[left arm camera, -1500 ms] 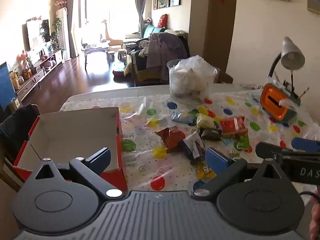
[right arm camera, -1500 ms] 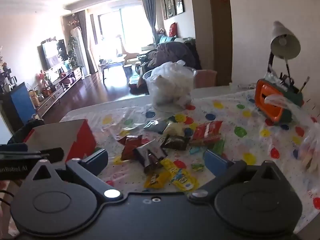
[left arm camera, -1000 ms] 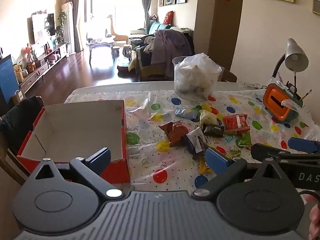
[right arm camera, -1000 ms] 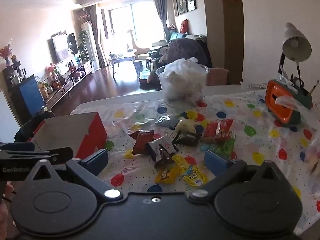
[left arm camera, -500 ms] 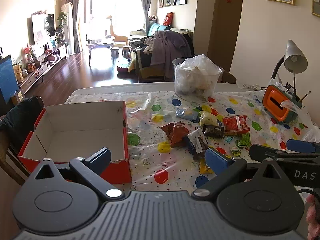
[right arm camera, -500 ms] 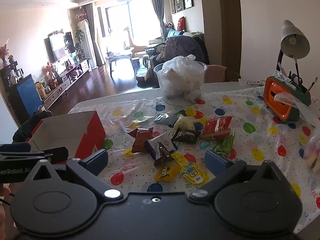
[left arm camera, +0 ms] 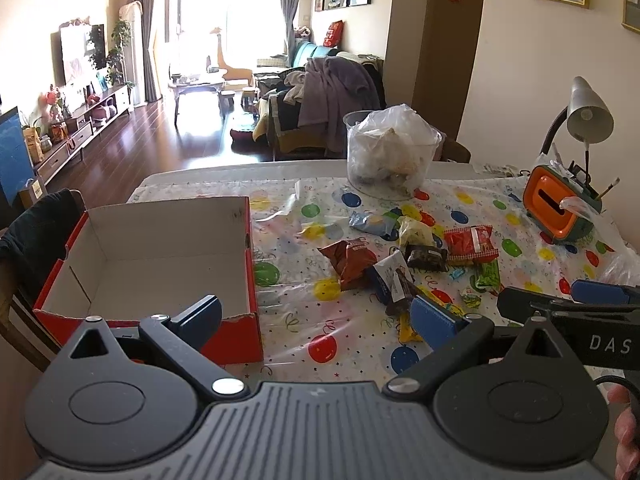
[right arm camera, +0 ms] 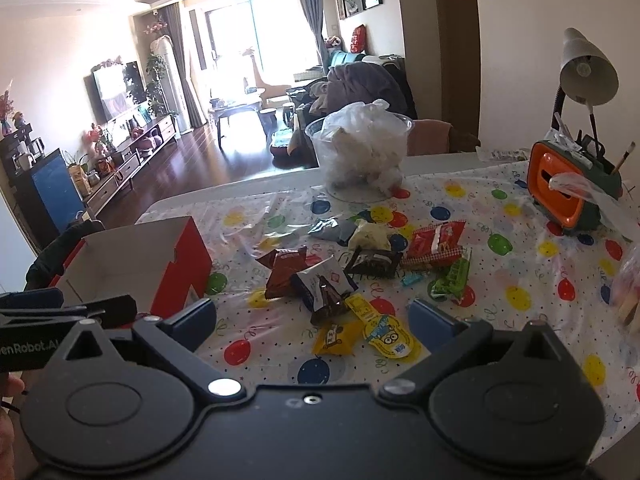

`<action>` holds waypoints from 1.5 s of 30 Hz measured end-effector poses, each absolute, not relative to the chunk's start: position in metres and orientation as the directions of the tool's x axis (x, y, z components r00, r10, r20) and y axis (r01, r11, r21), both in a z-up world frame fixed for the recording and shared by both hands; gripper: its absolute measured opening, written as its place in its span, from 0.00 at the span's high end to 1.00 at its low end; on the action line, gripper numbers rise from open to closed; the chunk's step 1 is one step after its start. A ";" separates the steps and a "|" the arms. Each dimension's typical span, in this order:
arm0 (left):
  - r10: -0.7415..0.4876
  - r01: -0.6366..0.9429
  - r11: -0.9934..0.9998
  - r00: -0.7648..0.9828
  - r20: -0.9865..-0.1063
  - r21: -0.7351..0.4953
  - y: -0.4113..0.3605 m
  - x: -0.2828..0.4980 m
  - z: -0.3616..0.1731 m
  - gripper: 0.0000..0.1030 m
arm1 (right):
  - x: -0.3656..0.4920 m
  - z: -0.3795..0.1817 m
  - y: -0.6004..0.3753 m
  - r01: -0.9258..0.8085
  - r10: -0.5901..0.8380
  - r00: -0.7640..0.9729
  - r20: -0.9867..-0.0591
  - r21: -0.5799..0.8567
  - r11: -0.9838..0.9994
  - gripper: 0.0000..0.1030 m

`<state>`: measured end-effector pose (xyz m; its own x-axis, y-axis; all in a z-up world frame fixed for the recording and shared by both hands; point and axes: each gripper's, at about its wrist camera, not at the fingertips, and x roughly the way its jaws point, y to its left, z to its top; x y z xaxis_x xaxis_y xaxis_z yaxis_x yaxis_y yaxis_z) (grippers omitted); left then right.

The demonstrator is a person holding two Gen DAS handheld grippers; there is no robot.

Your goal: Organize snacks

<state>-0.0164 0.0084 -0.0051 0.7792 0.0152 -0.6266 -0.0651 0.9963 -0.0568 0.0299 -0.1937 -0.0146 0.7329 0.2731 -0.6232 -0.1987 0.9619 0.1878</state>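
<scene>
Several snack packets lie in a loose pile mid-table: a brown bag [left arm camera: 349,260], a dark blue-and-white packet [left arm camera: 390,276], a red packet [left arm camera: 470,242], a green one [left arm camera: 489,274] and two yellow packets [right arm camera: 386,336]. An empty red cardboard box [left arm camera: 160,256] with a white inside stands at the table's left. My left gripper [left arm camera: 318,316] is open, held above the near edge between box and pile. My right gripper [right arm camera: 314,318] is open too, hovering near the yellow packets [right arm camera: 332,338]. Neither holds anything.
A clear tub with a white plastic bag [left arm camera: 392,152] stands at the far edge. An orange and green desk organiser [left arm camera: 558,210] and a grey lamp [left arm camera: 588,114] are at the right. A dotted tablecloth [left arm camera: 320,348] covers the table. A dark chair back [left arm camera: 32,232] is left of the box.
Both grippers have risen and pulled back slightly, so more of the box's inside and the table shows. Nothing on the table has moved. Both stay open.
</scene>
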 end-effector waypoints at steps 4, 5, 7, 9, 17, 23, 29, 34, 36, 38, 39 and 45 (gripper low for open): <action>0.011 -0.061 0.996 0.778 -0.628 -0.058 0.010 -0.017 -0.007 0.01 | 0.030 -0.014 -0.193 -0.187 0.252 0.739 -0.625 0.169 0.968 0.00; 0.013 -0.062 0.996 0.779 -0.627 -0.057 0.009 -0.016 -0.006 0.01 | 0.030 -0.014 -0.193 -0.187 0.252 0.739 -0.625 0.168 0.968 0.00; 0.011 -0.061 0.996 0.777 -0.629 -0.058 0.009 -0.016 -0.007 0.01 | 0.030 -0.014 -0.193 -0.186 0.250 0.737 -0.628 0.167 0.968 0.00; 0.008 -0.059 0.996 0.776 -0.631 -0.060 0.009 -0.016 -0.007 0.01 | 0.030 -0.014 -0.193 -0.186 0.247 0.737 -0.629 0.164 0.969 0.00; 0.007 -0.058 0.996 0.776 -0.631 -0.061 0.009 -0.016 -0.007 0.01 | 0.031 -0.015 -0.192 -0.183 0.239 0.738 -0.631 0.155 0.971 0.00; 0.005 -0.054 0.997 0.778 -0.628 -0.058 0.009 -0.016 -0.006 0.01 | 0.031 -0.014 -0.191 -0.183 0.240 0.738 -0.631 0.155 0.971 0.00; 0.005 -0.052 0.997 0.779 -0.627 -0.058 0.008 -0.015 -0.006 0.01 | 0.031 -0.012 -0.189 -0.192 0.246 0.739 -0.627 0.154 0.969 0.00; -0.002 -0.044 0.997 0.778 -0.628 -0.058 0.012 -0.012 -0.005 0.01 | 0.032 -0.011 -0.186 -0.193 0.246 0.738 -0.628 0.152 0.969 0.00; -0.001 -0.046 0.997 0.779 -0.627 -0.059 0.012 -0.013 -0.005 0.01 | 0.033 -0.011 -0.187 -0.192 0.245 0.738 -0.629 0.152 0.970 0.00; 0.000 -0.046 0.997 0.779 -0.627 -0.058 0.012 -0.012 -0.005 0.01 | 0.033 -0.011 -0.186 -0.192 0.245 0.739 -0.627 0.153 0.969 0.00; -0.001 -0.045 0.997 0.779 -0.627 -0.058 0.012 -0.011 -0.005 0.01 | 0.033 -0.010 -0.186 -0.192 0.245 0.740 -0.626 0.152 0.969 0.00; -0.012 -0.033 0.998 0.774 -0.633 -0.059 0.009 0.000 -0.005 0.01 | 0.038 -0.009 -0.187 -0.195 0.237 0.751 -0.617 0.136 0.971 0.00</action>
<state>-0.0004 0.0086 -0.0046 0.7742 -0.0119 -0.6328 -0.0331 0.9977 -0.0592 0.0377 -0.1869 -0.0093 0.7509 0.2366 -0.6166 -0.1947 0.9714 0.1357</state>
